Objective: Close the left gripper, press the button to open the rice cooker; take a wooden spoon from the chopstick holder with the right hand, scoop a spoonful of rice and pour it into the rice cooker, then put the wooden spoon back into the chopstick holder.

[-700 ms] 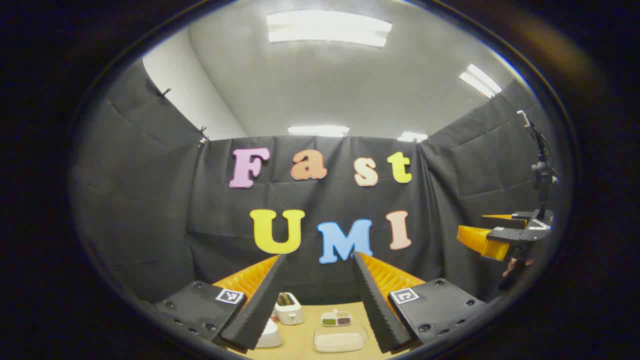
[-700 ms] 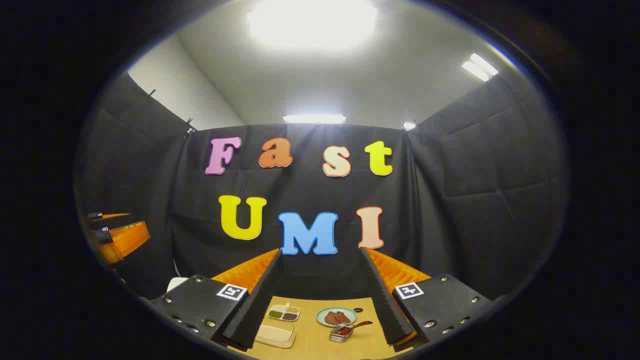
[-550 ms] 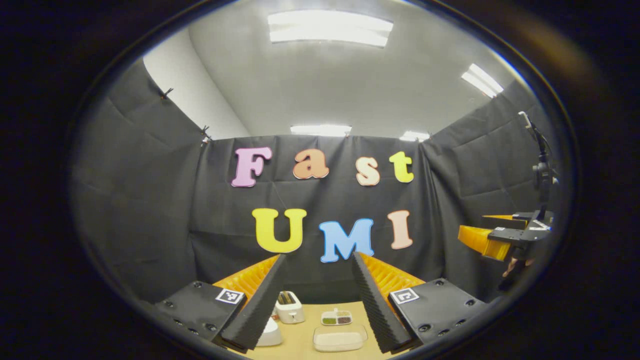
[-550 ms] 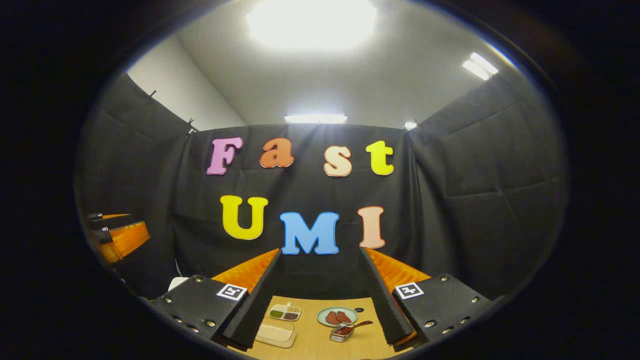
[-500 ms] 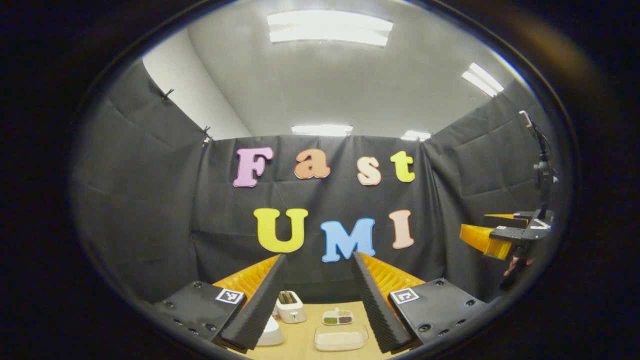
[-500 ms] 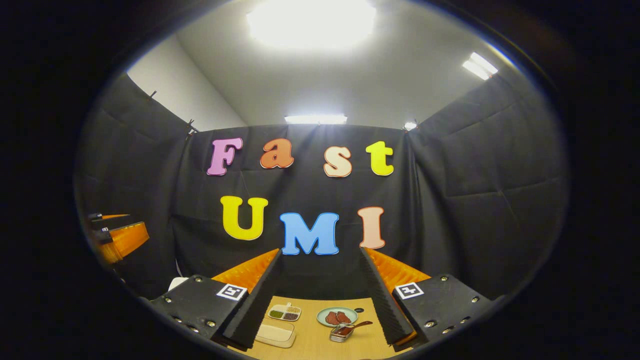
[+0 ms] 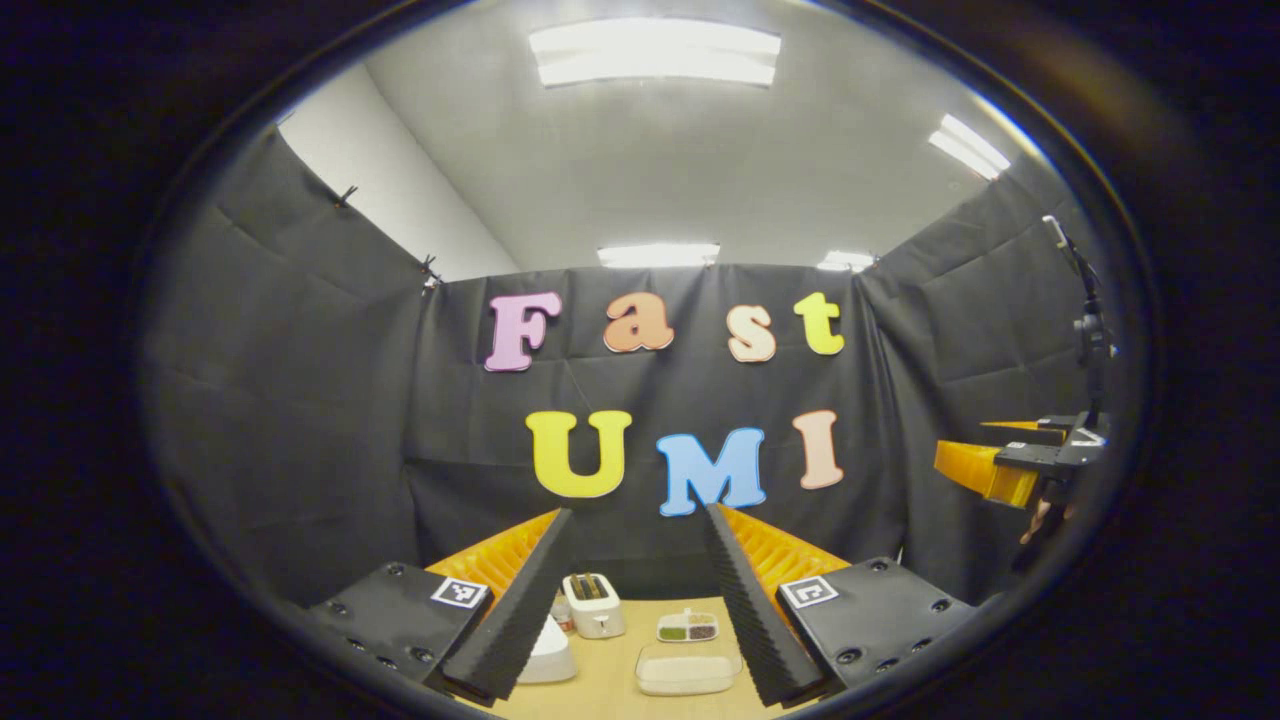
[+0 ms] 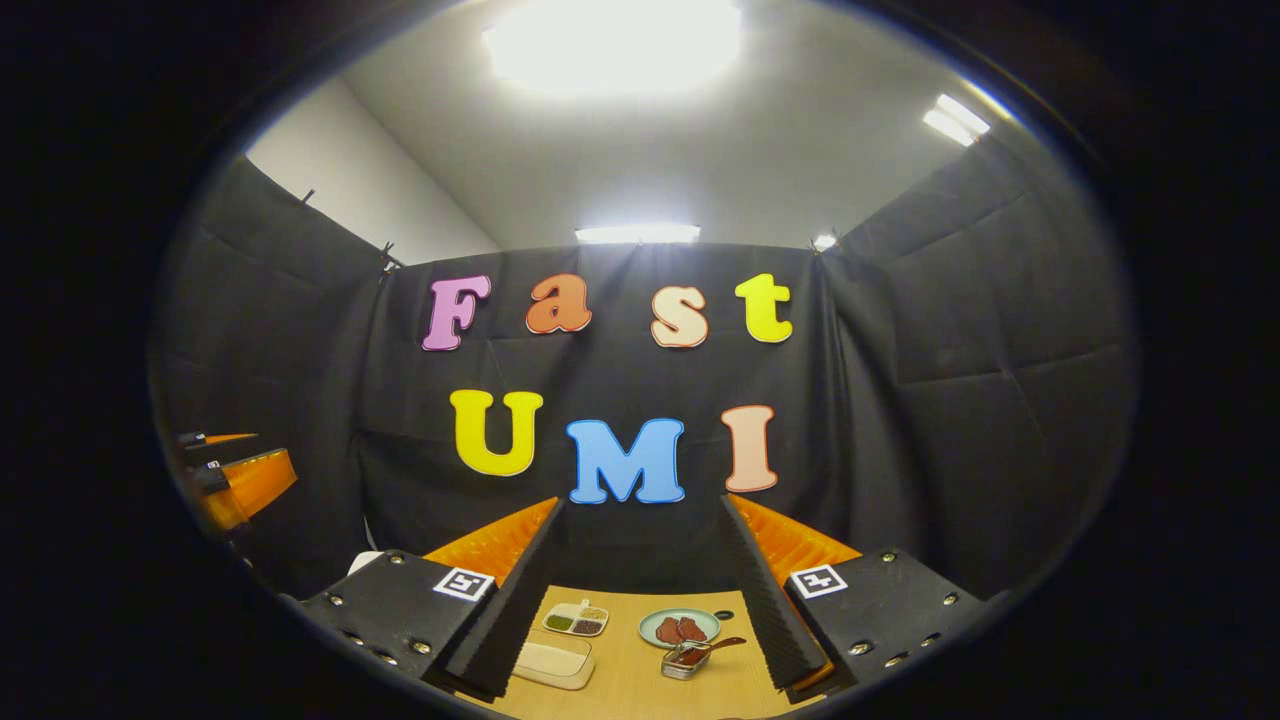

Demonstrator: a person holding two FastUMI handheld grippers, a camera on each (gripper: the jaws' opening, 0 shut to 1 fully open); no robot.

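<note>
My left gripper (image 7: pixel 638 512) is open and held high, facing the booth wall, with nothing between its fingers. Far below it on the wooden table (image 7: pixel 610 690) a white rounded appliance (image 7: pixel 550 655), apparently the rice cooker, is half hidden behind the left finger. A clear tub of rice (image 7: pixel 687 672) sits to its right. My right gripper (image 8: pixel 641 502) is also open and empty, high above the table (image 8: pixel 630 685). The rice tub (image 8: pixel 553 660) lies below its left finger. Each gripper shows at the edge of the other's view: the right gripper (image 7: pixel 968 452) and the left gripper (image 8: pixel 262 462).
A white toaster (image 7: pixel 593 603) and a divided dish of beans (image 7: pixel 687 627) stand behind the rice tub. The right gripper view has the divided dish (image 8: pixel 575 620), a plate with meat slices (image 8: pixel 680 627) and a small tin with a brown spoon (image 8: pixel 690 655). Black cloth walls close three sides.
Both views have drifted a little: the wall and table things slid right in the left gripper view, and slightly more table shows. Both grippers stayed open.
</note>
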